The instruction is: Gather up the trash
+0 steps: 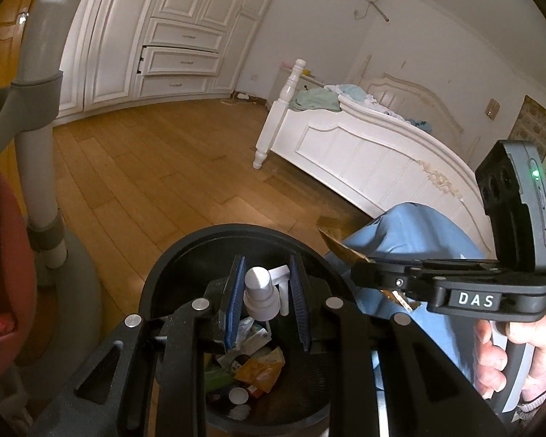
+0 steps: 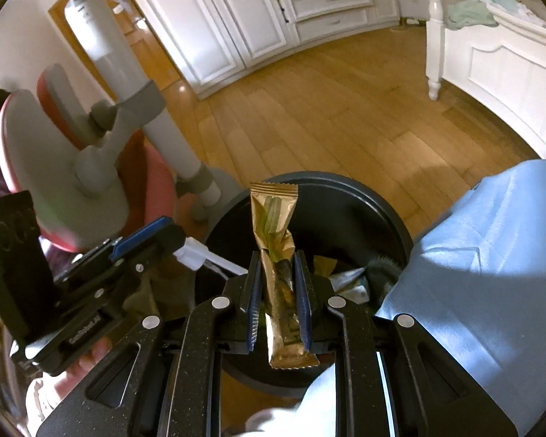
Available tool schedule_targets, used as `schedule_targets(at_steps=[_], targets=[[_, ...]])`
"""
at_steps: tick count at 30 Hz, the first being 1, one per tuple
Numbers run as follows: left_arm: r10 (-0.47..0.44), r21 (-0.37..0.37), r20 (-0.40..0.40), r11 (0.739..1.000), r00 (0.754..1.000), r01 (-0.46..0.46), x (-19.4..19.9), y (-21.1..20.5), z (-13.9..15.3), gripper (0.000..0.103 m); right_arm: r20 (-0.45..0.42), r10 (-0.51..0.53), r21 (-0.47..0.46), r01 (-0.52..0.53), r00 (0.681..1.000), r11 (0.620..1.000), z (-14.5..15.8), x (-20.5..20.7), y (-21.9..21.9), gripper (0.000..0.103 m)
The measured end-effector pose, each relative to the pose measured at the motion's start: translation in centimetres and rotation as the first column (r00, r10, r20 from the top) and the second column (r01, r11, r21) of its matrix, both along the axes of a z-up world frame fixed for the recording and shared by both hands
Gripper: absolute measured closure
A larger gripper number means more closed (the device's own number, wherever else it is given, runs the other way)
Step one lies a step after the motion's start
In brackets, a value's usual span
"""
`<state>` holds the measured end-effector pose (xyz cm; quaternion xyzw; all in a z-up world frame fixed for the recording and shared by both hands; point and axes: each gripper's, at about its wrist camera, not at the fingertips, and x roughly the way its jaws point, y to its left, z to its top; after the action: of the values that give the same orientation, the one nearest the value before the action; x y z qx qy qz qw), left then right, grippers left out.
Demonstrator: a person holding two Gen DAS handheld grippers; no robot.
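Observation:
A round black trash bin (image 1: 171,266) stands on the wooden floor, with several wrappers and scraps (image 1: 258,367) inside. My left gripper (image 1: 267,284) is shut on a white pump spray bottle (image 1: 260,291) and holds it over the bin's opening. My right gripper (image 2: 278,280) is shut on a gold snack wrapper (image 2: 275,215), held upright over the same bin (image 2: 386,211). In the left wrist view the right gripper (image 1: 356,266) comes in from the right with the wrapper's gold end (image 1: 336,245) sticking out. The left gripper (image 2: 171,244) shows at left in the right wrist view with the bottle's white nozzle (image 2: 207,260).
A grey and red chair with a white post (image 2: 91,134) stands close to the left of the bin. A blue cloth-covered knee (image 2: 484,255) is right of it. A white bed (image 1: 364,156) and white wardrobe (image 1: 163,36) stand beyond on the wooden floor (image 1: 163,167).

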<state>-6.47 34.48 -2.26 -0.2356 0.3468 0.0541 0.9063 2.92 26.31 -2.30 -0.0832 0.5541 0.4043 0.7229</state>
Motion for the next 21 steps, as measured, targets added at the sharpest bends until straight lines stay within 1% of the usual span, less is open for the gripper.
schedule_targets(at_steps=[2, 3, 4, 5, 6, 7, 8, 9, 10, 12, 14, 16, 17, 18, 21], targets=[[0.006, 0.0, -0.015, 1.0, 1.0, -0.006, 0.2, 0.0, 0.0, 0.074, -0.002, -0.019, 0.025, 0.019, 1.0, 0.999, 0.3, 0.1, -0.7, 0.035], [0.009, -0.003, -0.019, 1.0, 1.0, -0.009, 0.3, 0.0, 0.0, 0.07, 0.007, -0.035, 0.047, 0.035, 0.999, 0.998, 0.6, 0.2, -1.2, 0.029], [0.013, -0.002, -0.021, 1.0, 1.0, -0.013, 0.3, 0.0, 0.0, 0.061, 0.014, -0.042, 0.059, 0.041, 0.999, 0.997, 0.9, 0.1, -1.4, 0.028], [0.019, 0.003, -0.02, 1.0, 1.0, -0.019, 0.2, -0.1, 0.2, 0.057, 0.013, -0.043, 0.071, 0.042, 0.999, 0.997, 1.2, 0.2, -1.9, 0.028], [0.023, 0.01, -0.015, 1.0, 1.0, -0.023, 0.2, -0.3, 0.5, 0.049, 0.01, -0.047, 0.079, 0.046, 0.999, 0.996, 1.4, 0.3, -2.3, 0.028], [0.023, 0.015, -0.011, 1.0, 1.0, -0.023, 0.1, -0.5, 0.6, 0.046, 0.009, -0.056, 0.089, 0.055, 0.998, 0.995, 1.6, 0.4, -2.9, 0.028], [0.022, 0.02, -0.007, 1.0, 1.0, -0.022, 0.1, -0.7, 0.8, 0.044, 0.006, -0.069, 0.107, 0.068, 0.998, 0.992, 1.9, 0.4, -3.5, 0.028], [0.019, 0.028, -0.004, 0.999, 1.0, -0.019, 0.1, -1.1, 1.2, 0.038, 0.002, -0.079, 0.12, 0.078, 0.997, 0.99, 2.2, 0.5, -4.3, 0.028], [0.019, 0.034, 0.0, 0.999, 1.0, -0.019, 0.0, -1.4, 1.3, 0.029, -0.001, -0.093, 0.133, 0.092, 0.996, 0.987, 2.5, 0.5, -5.1, 0.028], [0.016, 0.051, 0.009, 0.999, 1.0, -0.016, 0.1, -2.3, 2.0, 0.019, -0.014, -0.129, 0.168, 0.129, 0.992, 0.977, 3.1, 0.5, -7.3, 0.028], [-0.013, 0.065, 0.019, 0.998, 1.0, 0.012, 0.4, -3.7, 2.9, 0.013, -0.023, -0.172, 0.201, 0.173, 0.985, 0.964, 3.6, 0.4, -10.1, 0.028], [-0.059, 0.086, 0.023, 0.995, 0.998, 0.057, 1.0, -5.7, 3.8, 0.007, -0.013, -0.218, 0.214, 0.216, 0.976, 0.953, 4.3, 0.4, -13.0, 0.027], [-0.099, 0.108, 0.027, 0.99, 0.995, 0.095, 1.4, -7.2, 4.5, 0.006, -0.006, -0.238, 0.218, 0.234, 0.971, 0.948, 4.5, 0.3, -14.2, 0.023], [-0.121, 0.122, 0.03, 0.986, 0.992, 0.116, 1.6, -8.1, 4.8, 0.006, 0.006, -0.264, 0.225, 0.256, 0.965, 0.94, 4.9, 0.3, -15.9, 0.022], [-0.226, 0.182, 0.048, 0.96, 0.973, 0.214, 2.5, -12.9, 6.7, 0.006, 0.059, -0.348, 0.228, 0.327, 0.936, 0.917, 5.9, 0.0, -21.2, 0.022]])
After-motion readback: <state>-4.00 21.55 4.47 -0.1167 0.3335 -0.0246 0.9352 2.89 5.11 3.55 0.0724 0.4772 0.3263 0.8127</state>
